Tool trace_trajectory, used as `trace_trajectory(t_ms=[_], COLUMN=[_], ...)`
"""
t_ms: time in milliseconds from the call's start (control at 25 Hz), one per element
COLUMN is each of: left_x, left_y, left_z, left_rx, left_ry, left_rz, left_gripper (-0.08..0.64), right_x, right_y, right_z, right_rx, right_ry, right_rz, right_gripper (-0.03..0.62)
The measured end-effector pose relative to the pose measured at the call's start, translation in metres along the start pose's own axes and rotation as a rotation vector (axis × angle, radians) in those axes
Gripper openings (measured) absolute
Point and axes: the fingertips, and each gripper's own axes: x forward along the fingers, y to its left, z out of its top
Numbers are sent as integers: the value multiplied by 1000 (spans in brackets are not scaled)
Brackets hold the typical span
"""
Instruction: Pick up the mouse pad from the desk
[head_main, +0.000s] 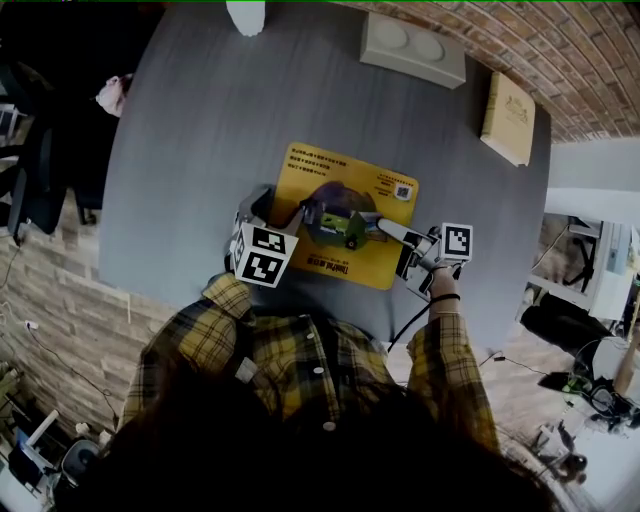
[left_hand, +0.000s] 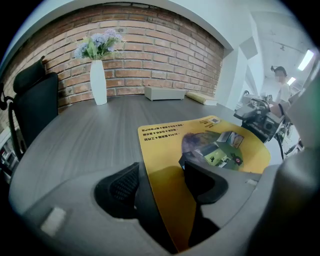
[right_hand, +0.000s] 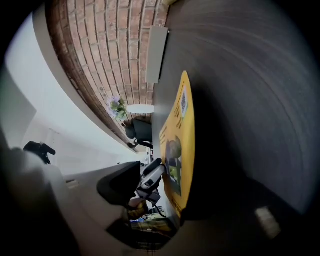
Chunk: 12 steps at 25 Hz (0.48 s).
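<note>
Starting with the head view: the mouse pad (head_main: 345, 215) lies on the grey counter (head_main: 220, 130), between the two grippers. The left gripper (head_main: 283, 212) meets it at the near left corner and the right gripper (head_main: 390, 232) at the near right edge. Both forearms are drawn in close to the body, with the right hand (head_main: 440, 272) low behind its tool.

Left gripper view: the fingers (left_hand: 202, 182) are clamped on the mouse pad's corner, which curls up off the counter between them. Its dark underside lies against one finger and its yellow face against the other. The tool pitches steeply down at the counter.

Right gripper view: the tool is rolled onto its side and runs nearly level. The mouse pad's edge (right_hand: 182, 130) stands between the fingers (right_hand: 117, 185), but they are not closed on it. It appears to rest against the far finger, which is in deep shadow, and there is a clear gap on the near finger's side.

Risk: the sheet looks thin and limp. A lift begun before the right fingers bite would hang it from one corner, where it could sag, drag or peel out of the left fingers. The far right finger could also shove the edge away instead of sliding beneath it.
</note>
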Motion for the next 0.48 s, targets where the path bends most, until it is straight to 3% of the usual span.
trace_trajectory(t_ms=[280, 400, 480], left_x=[-1, 0, -1], left_y=[-1, 1, 1], left_z=[-1, 0, 1], left_rx=[-6, -3, 0], left_ry=[11, 3, 1], left_rz=[-2, 1, 3], left_gripper=[292, 291, 291], right_x=[18, 17, 14], right_y=[0, -8, -20], right_z=[-3, -3, -3], right_rx=[-16, -32, -42], right_ry=[100, 98, 98], right_rz=[-41, -86, -152], right_gripper=[222, 137, 28])
